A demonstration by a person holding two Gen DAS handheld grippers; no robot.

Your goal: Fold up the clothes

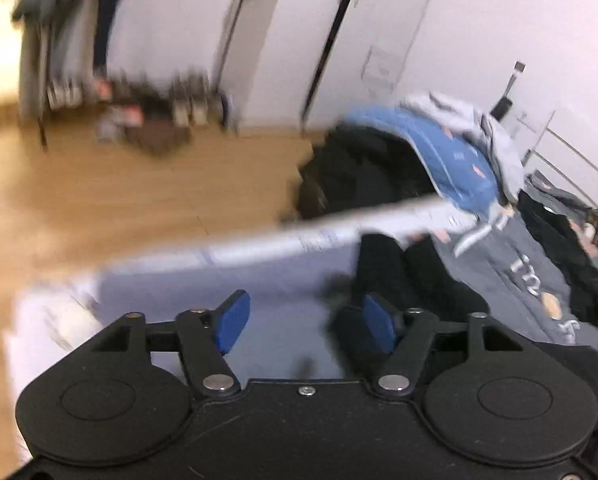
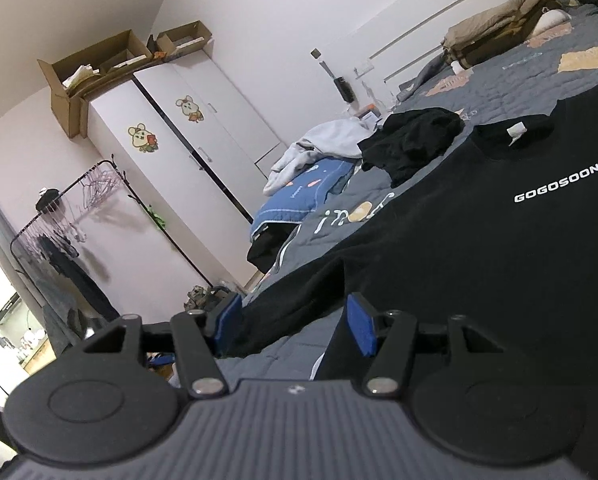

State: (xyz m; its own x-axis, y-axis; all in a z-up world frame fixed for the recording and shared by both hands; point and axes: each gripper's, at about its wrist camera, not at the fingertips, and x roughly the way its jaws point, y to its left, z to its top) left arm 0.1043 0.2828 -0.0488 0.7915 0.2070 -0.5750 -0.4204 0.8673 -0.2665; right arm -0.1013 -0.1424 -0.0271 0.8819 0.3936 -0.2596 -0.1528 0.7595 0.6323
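A black sweatshirt [image 2: 479,240] with white "GOGOSOON" lettering lies spread flat on the grey quilted bed [image 2: 531,76]. Its sleeve [image 2: 299,308] runs down toward my right gripper [image 2: 295,326], which is open with the sleeve end lying between the blue pads, not clamped. In the blurred left wrist view my left gripper [image 1: 305,324] is open near the bed's corner. Black cloth [image 1: 399,276] lies just beyond its right pad [image 1: 379,324]; nothing is held.
A pile of black, blue and light grey clothes [image 2: 339,160] sits at the bed's far edge; it also shows in the left wrist view [image 1: 439,152]. A folded brown blanket [image 2: 495,32] lies by the headboard. White wardrobes [image 2: 187,148], a clothes rack [image 2: 59,232] and wooden floor [image 1: 139,192] surround the bed.
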